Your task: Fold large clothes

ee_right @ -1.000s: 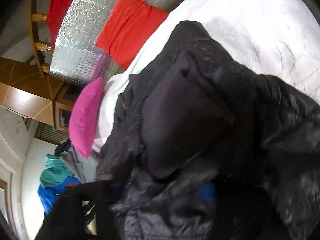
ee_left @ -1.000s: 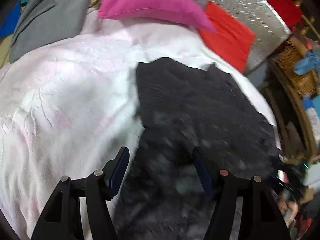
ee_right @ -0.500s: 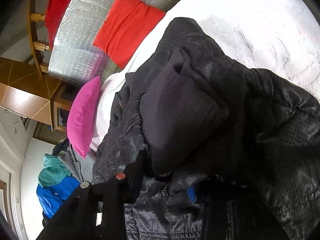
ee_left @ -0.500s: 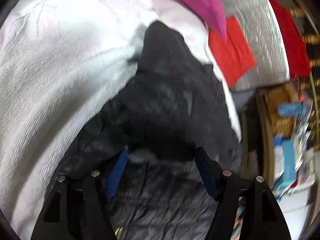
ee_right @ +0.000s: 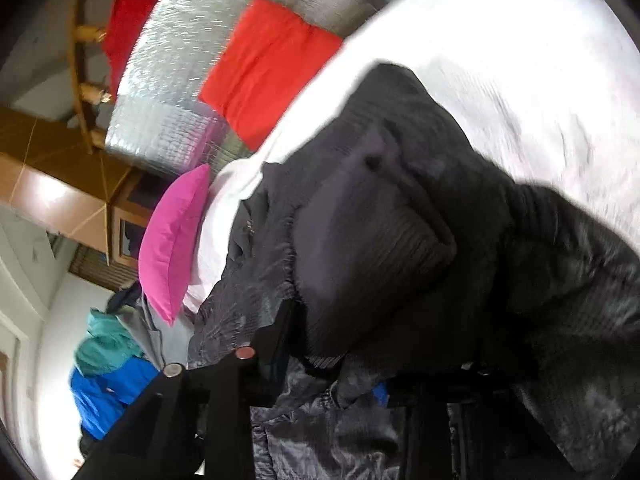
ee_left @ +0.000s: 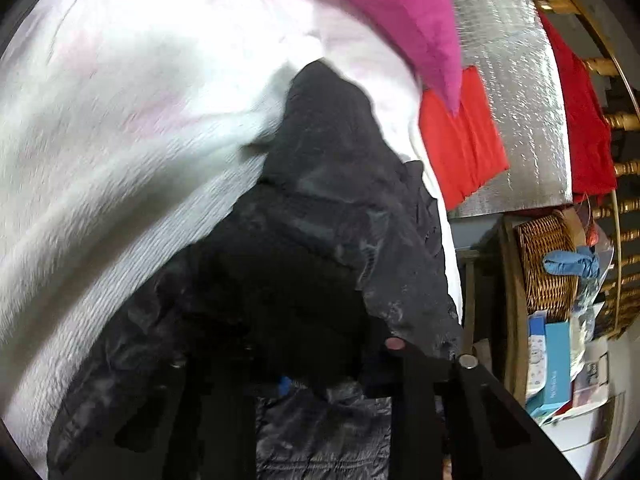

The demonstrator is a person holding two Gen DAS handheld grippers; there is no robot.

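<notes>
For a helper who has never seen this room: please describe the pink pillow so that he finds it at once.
Start at the white bedspread that carries the black jacket. At its far end, beside the silver padded headboard, lies the pink pillow. Its neighbour, the cushion against the headboard, is red; only the pillow is magenta.

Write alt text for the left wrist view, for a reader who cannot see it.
The left tool has just closed its jaws on a bunched fold of a black jacket lying on a white bedspread. Beyond are a pink pillow, a red cushion and a wicker basket.
</notes>
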